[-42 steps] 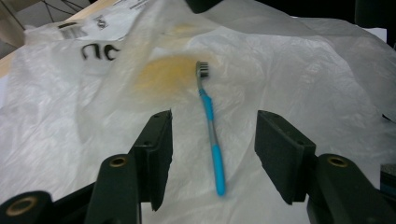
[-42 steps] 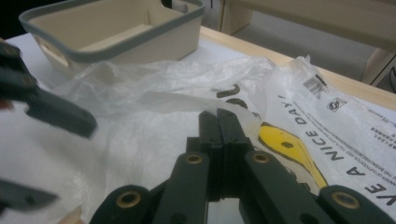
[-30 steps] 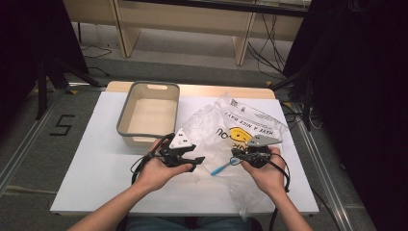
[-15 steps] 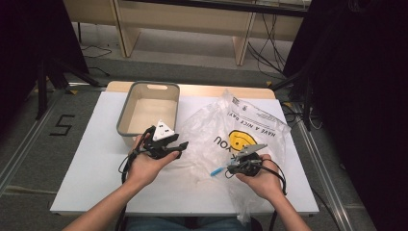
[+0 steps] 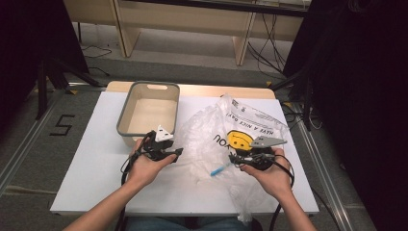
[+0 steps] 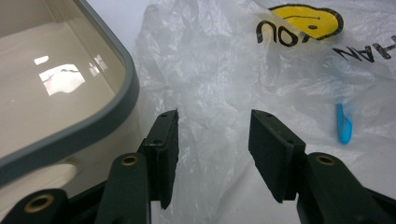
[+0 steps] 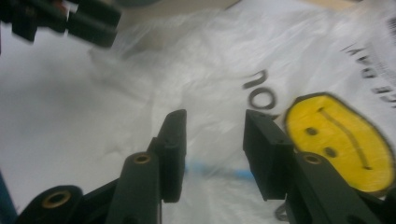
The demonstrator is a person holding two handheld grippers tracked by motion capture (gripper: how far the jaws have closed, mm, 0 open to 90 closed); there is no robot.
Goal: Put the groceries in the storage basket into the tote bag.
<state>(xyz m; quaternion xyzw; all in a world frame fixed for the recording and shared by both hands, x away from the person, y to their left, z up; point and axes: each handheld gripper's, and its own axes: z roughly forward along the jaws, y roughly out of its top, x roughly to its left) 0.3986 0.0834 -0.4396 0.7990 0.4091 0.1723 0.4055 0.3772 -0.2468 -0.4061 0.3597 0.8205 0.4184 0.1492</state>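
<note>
High view shows a thin, clear plastic bag [image 5: 226,139] lying crumpled on the white table [image 5: 96,163], spread from the middle toward the right edge, with one end trailing over the near edge by the person's right forearm. Its film is creased all over and catches the light in pale patches; it bears a yellow smiley face [image 5: 239,139] and black block lettering that reads in part "HAVE A NICE DAY". A small blue object [image 5: 220,169] lies at the bag's near side, between the two hands; whether it sits under the film or on it cannot be told. The left gripper [image 5: 174,153] is held just at the bag's left edge, close in front of the grey-rimmed beige tub [image 5: 126,126] that stands on the table's far left part. In the left gripper view its two black jaws stand spread, with wrinkled film between and beyond them, nothing pinched, the tub's rim [image 6: 116,109] to one side and the blue object [image 6: 344,124] off to the other. The right gripper [image 5: 234,159] is over the bag just below the smiley face. In the right gripper view its jaws are likewise parted and grip nothing; the blue object [image 7: 219,171] lies blurred across the gap behind them, the smiley face [image 7: 338,142] beside one jaw.
</note>
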